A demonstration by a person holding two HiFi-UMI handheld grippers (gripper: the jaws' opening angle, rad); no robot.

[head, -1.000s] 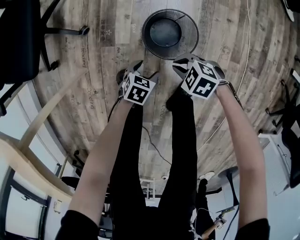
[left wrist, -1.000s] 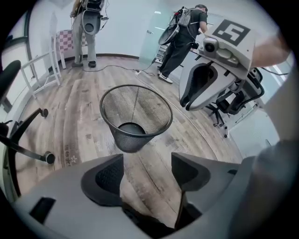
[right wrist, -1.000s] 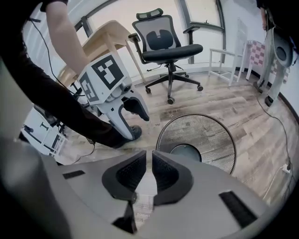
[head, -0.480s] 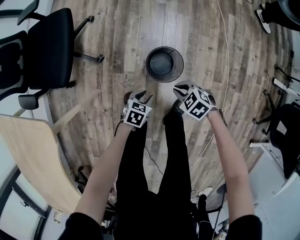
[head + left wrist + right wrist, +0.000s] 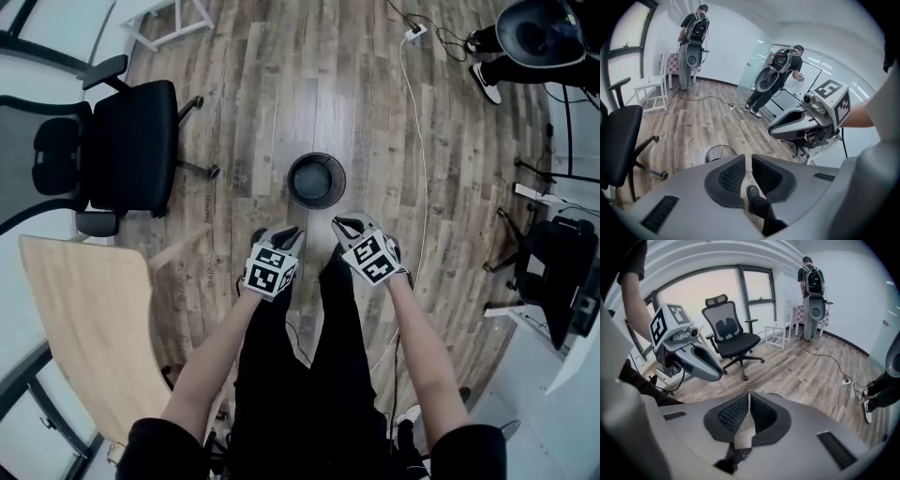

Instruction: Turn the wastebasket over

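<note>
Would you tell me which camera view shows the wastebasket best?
The head view: the wastebasket shows whole from above, open rim up, on the wooden floor. The left gripper view shows only part of it above the jaws; the right gripper view shows at most a sliver.

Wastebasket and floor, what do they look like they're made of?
The wastebasket looks like dark metal mesh with a matte finish. Its wall seems partly see-through in the left gripper view, though it could be plastic. The floor is grey-brown planks with visible grain, seams and low sheen. Whether wood or laminate, I can't tell.
</note>
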